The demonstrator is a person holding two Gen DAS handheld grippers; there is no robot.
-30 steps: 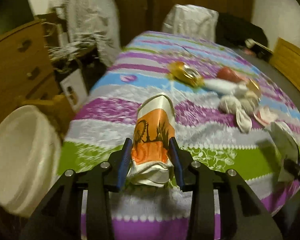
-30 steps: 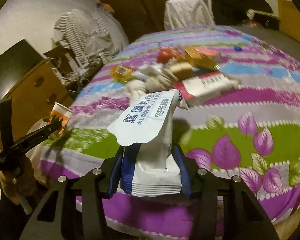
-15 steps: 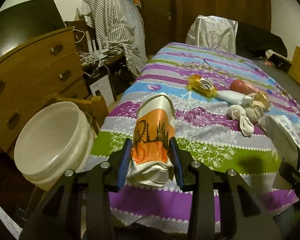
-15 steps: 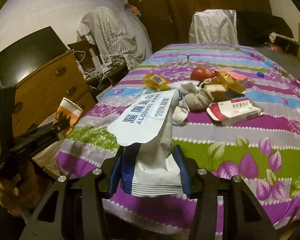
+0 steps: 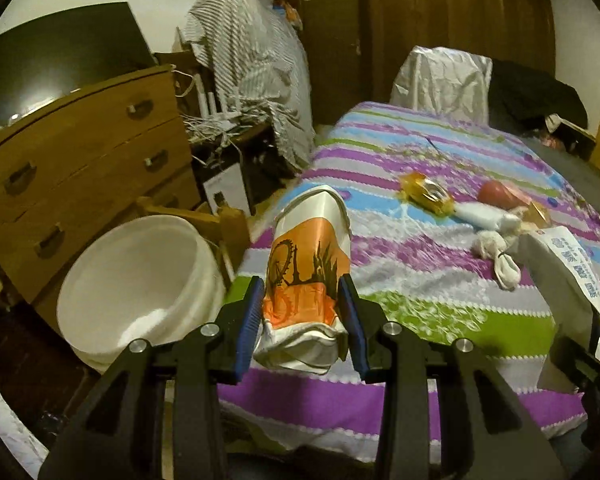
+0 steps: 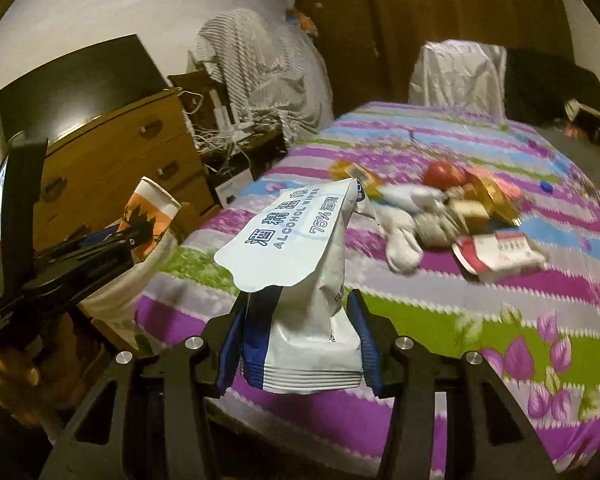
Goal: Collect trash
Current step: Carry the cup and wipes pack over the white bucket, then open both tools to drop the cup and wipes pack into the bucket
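My left gripper point(image 5: 302, 316) is shut on a crushed orange and white paper cup point(image 5: 308, 268), held off the near edge of the table point(image 5: 420, 312), to the right of a white bucket point(image 5: 139, 280). My right gripper point(image 6: 297, 336) is shut on a white alcohol wipes pack point(image 6: 300, 264), held in front of the table's point(image 6: 440, 320) near edge. The cup also shows in the right wrist view point(image 6: 151, 216), and the wipes pack in the left wrist view point(image 5: 564, 276). More litter lies on the table: a yellow wrapper point(image 5: 426, 194), crumpled tissues point(image 6: 416, 228), a red and white box point(image 6: 500, 256).
A wooden dresser point(image 5: 79, 168) stands left behind the bucket, with tangled cables point(image 5: 223, 128) and a striped cloth point(image 5: 251, 68) beyond. A red apple point(image 6: 444, 174) and gold packets point(image 6: 492, 196) lie mid-table. A covered chair point(image 5: 444, 76) stands at the far end.
Both grippers have pulled back and away from the table with their loads. The white bucket has come further into the left wrist view, closer to the cup.
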